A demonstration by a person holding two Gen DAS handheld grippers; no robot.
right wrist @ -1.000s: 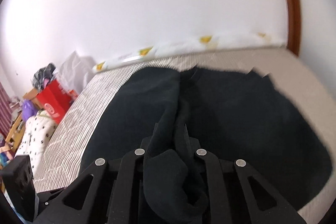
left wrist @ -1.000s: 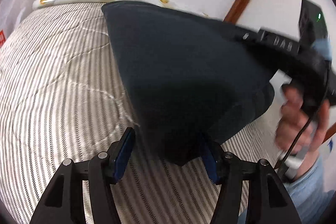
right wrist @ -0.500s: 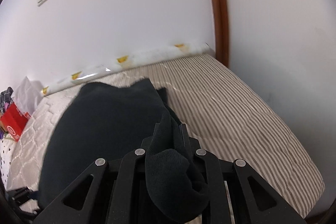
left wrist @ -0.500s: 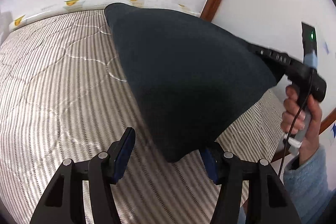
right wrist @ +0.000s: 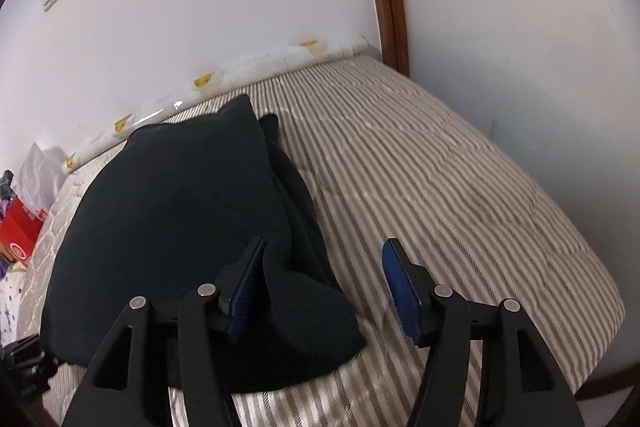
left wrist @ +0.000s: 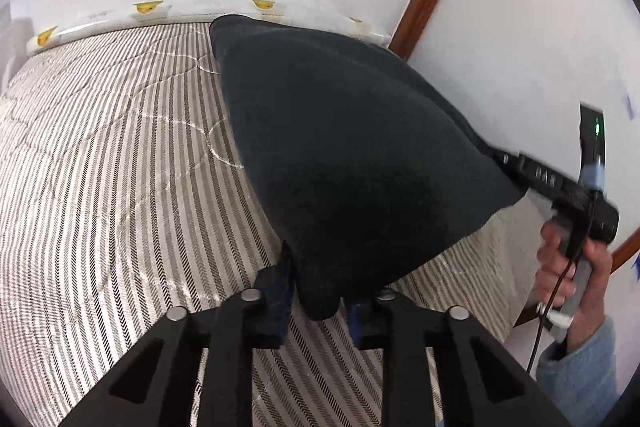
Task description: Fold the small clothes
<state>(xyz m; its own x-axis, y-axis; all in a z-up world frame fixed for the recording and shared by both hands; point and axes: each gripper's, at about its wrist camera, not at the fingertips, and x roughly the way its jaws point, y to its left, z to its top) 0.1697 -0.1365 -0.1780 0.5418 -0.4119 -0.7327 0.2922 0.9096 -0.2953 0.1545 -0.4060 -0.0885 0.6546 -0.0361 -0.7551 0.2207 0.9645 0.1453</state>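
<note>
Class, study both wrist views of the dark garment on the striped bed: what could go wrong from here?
1. The right hand-held gripper is opening, so the dark garment may slump and lose its fold.
2. The left hand-held gripper is closing on only a corner, which might slip out.

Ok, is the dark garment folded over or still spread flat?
Folded over. In the right wrist view the dark garment lies doubled on the striped bed, with a second layer's edge showing beneath its right side.
</note>
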